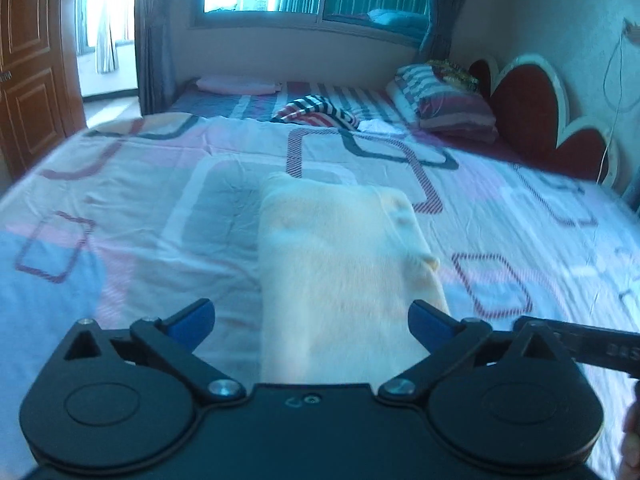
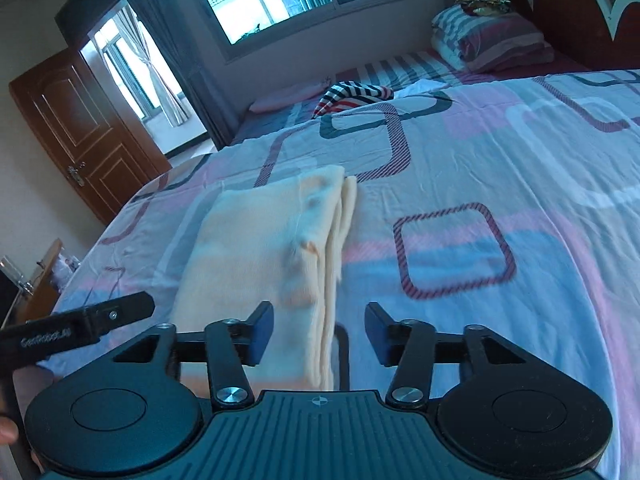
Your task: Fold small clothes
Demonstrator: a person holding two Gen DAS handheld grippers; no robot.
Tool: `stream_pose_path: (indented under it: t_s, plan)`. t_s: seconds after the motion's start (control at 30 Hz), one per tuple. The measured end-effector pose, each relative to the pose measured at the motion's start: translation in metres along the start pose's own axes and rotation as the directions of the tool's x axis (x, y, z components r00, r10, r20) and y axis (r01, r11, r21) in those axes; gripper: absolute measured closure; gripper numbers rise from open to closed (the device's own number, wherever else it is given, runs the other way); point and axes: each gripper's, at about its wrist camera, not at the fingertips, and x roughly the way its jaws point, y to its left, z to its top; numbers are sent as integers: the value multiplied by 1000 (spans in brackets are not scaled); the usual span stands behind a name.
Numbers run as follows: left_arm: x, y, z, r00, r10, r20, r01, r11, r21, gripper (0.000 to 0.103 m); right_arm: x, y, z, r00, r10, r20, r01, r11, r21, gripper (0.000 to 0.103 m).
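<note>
A: Both tools stood apart, gripping nothing: left tool (image 1: 311,320), right tool (image 2: 319,334). The folded cream garment (image 1: 340,248) lay on the bed (image 1: 120,200).

B: A careless brush past that loose layered edge could have undone the fold.

Folded cloth (image 1: 340,264) lay on bed sheet (image 1: 140,208), just ahead of my fingers. Striped garment (image 1: 316,110) lay behind cloth; pillows (image 1: 444,100) behind cloth, to right.
</note>
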Motion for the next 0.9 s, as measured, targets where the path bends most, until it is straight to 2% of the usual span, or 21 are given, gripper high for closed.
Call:
stream_pose_path:
  t_s: [0.07, 0.13, 0.2, 0.3, 0.4, 0.5, 0.67, 0.8, 0.9]
  plan:
    - [-17, -5, -2, 999, 34, -12, -33, 999, 14, 1, -20, 8, -9, 1000, 3, 0, -3, 1000, -6, 50]
    - [-36, -7, -5, 998, 56, 9, -56, 998, 17, 1, -39, 17, -17, 1000, 4, 8, -3, 1000, -24, 48]
    - [-56, -10, -9, 997, 66, 43, -67, 997, 25, 1, -59, 28, -24, 1000, 13, 24, -12, 999, -52, 37]
    - [-88, -17, -12, 990, 103, 99, -106, 994, 30, 1, -87, 42, -32, 998, 31, 56, -25, 994, -103, 31]
    - [-121, -20, -16, 986, 88, 142, -86, 996, -18, 1, -111, 54, -36, 996, 33, 87, -19, 988, -156, 29]
    - [-146, -24, -19, 985, 113, 133, -105, 992, -69, 1, -133, 59, -44, 992, 60, 111, -40, 984, -173, 27]
    - [-183, -36, -34, 982, 143, 122, -140, 990, -31, 1, -167, 67, -65, 986, 71, 148, -40, 978, -206, 24]
    - [-212, -50, -60, 965, 214, 152, -216, 976, -7, 1, -196, 69, -87, 983, 68, 172, -30, 976, -214, 19]
    - [-231, -53, -75, 968, 206, 146, -204, 979, -27, 1, -220, 72, -105, 975, 43, 218, 6, 975, -221, 14]
